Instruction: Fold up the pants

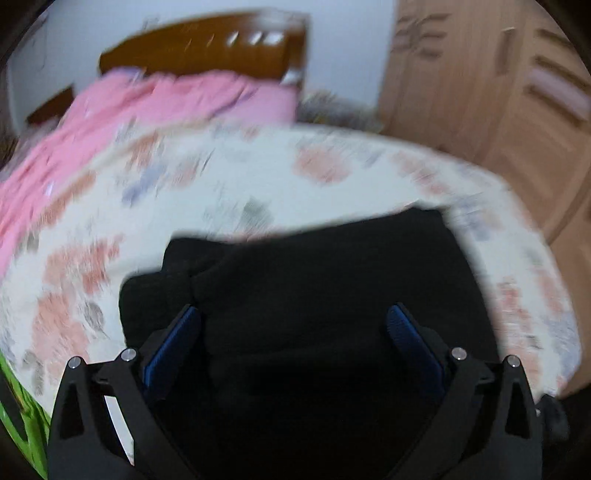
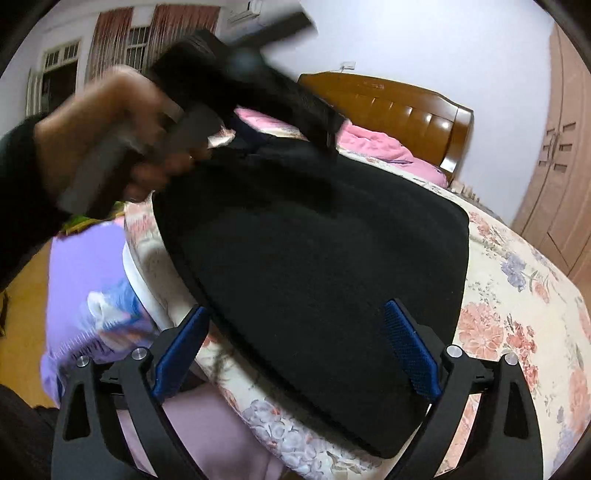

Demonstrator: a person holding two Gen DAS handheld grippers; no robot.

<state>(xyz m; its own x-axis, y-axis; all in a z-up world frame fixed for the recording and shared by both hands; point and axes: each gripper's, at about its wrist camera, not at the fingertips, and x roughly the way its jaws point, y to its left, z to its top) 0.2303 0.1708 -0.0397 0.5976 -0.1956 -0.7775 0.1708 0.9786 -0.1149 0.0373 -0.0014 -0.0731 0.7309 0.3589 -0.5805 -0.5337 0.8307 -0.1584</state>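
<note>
My left tool (image 1: pixel 293 319) and right tool (image 2: pixel 295 317) are both spread above the pants (image 2: pixel 317 258), frame centre. Judged soft, limp, light; pinch the folded edge, lower right.

One pair of black pants (image 2: pixel 325 273), folded flat on one bed with a floral sheet (image 2: pixel 517 295). One pink quilt (image 1: pixel 122 110), bunched near one brown wooden headboard (image 2: pixel 399 107). One wooden wardrobe (image 1: pixel 498 103) at the right. Two tools: left tool (image 1: pixel 293 325) and right tool (image 2: pixel 297 325), each with two blue-padded fingers (image 2: pixel 410 350). One hand (image 2: pixel 107 136), blurred, around the left tool's grip. One purple printed bag (image 2: pixel 92 295) beside the bed. Two windows (image 2: pixel 136 48), one air conditioner (image 2: pixel 245 11).
</note>
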